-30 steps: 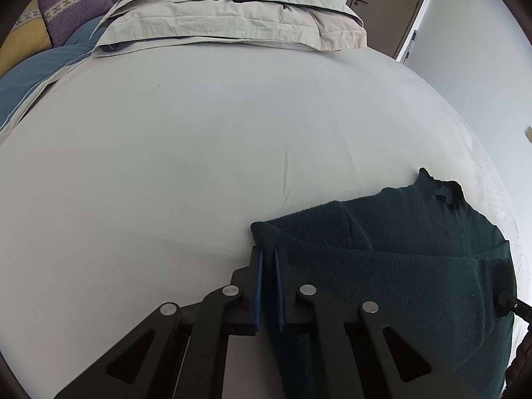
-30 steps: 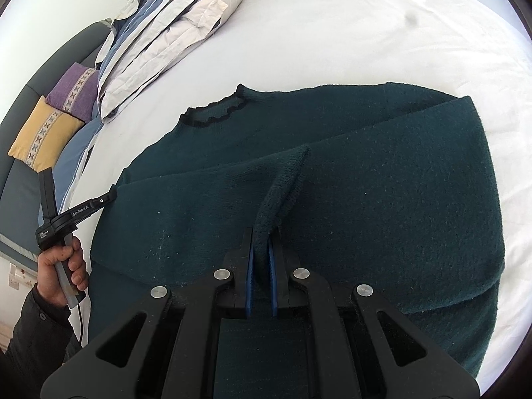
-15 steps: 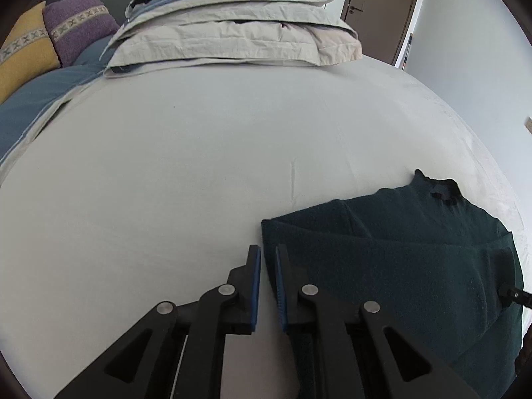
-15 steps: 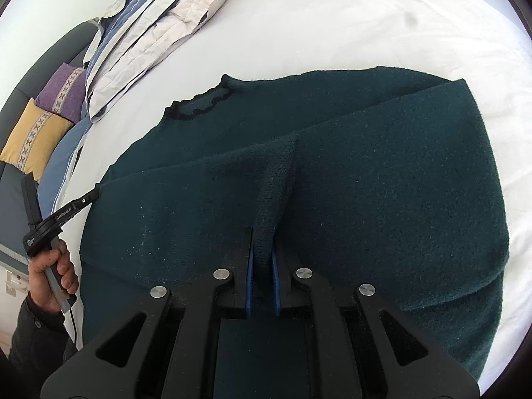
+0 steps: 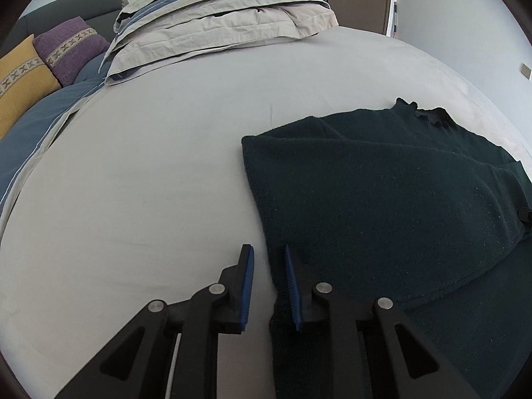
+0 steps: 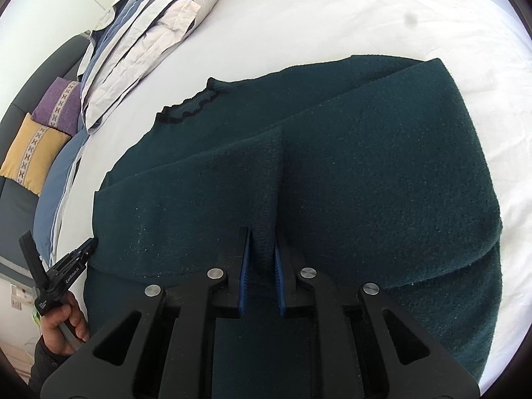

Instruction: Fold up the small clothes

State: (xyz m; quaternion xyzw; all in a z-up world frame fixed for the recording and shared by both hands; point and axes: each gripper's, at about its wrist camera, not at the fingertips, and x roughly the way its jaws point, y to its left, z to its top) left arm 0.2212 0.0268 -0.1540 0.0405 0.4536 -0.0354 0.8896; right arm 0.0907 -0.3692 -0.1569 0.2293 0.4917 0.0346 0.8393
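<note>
White bedsheet (image 5: 149, 173) stretched wide and bare ahead of me, with a stack of folded bedding (image 5: 219, 23) and two cushions (image 5: 43, 63) far off by the headboard. My dark green sweater (image 6: 349, 166) lay flat on the near part of the bed, collar (image 6: 189, 109) pointing toward the bedding, both sides already turned in over the middle.

I judged this the letting-go after a sleeve fold. My left gripper (image 5: 267, 266) was opening just off the sweater's left edge, with sheet and only the knit's border between its jaws (nothing pressed). My right gripper (image 6: 262, 252) was opening too, its pads easing off a raised ridge of knit that stood between them.

Next, I reckoned, came lifting both grippers clear without dragging that ridge, then taking the hem to fold toward the collar. Plenty of bare sheet lay to the left and beyond the collar; the bed's right edge ran nearer.
</note>
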